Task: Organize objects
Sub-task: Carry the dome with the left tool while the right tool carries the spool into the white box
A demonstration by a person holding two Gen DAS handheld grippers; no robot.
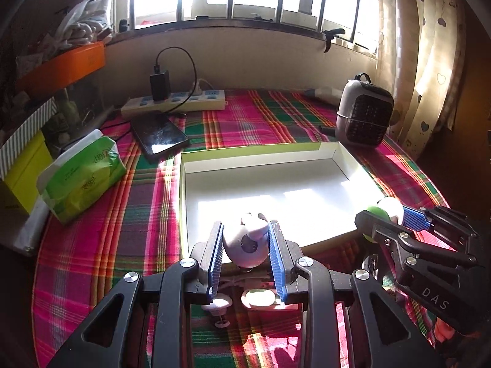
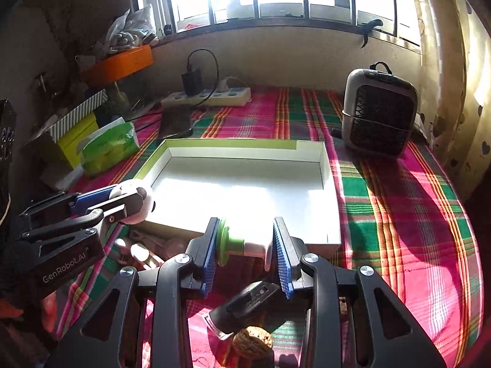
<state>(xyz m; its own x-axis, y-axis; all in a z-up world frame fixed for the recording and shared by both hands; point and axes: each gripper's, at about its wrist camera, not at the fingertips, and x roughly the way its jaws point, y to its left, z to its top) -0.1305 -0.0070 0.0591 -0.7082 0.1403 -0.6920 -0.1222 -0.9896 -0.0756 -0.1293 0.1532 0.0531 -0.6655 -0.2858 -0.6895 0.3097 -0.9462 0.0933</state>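
Note:
My left gripper [image 1: 246, 245] is shut on a white rounded toy [image 1: 248, 247] with a grey spot, held at the near rim of the shallow white box [image 1: 343, 159]. It also shows in the right wrist view [image 2: 135, 199]. My right gripper [image 2: 247, 245] is shut on a green and white object [image 2: 242, 245], just above the box's near rim [image 2: 333, 239]. That object shows in the left wrist view [image 1: 387, 210] at the box's right corner. The box interior holds nothing.
On the plaid cloth below the grippers lie small white pieces [image 1: 257, 299], a black device [image 2: 245, 306] and a walnut [image 2: 253, 342]. A tissue pack [image 1: 81, 173], phone [image 1: 159, 136], power strip [image 1: 175, 102] and small heater [image 1: 363, 113] surround the box.

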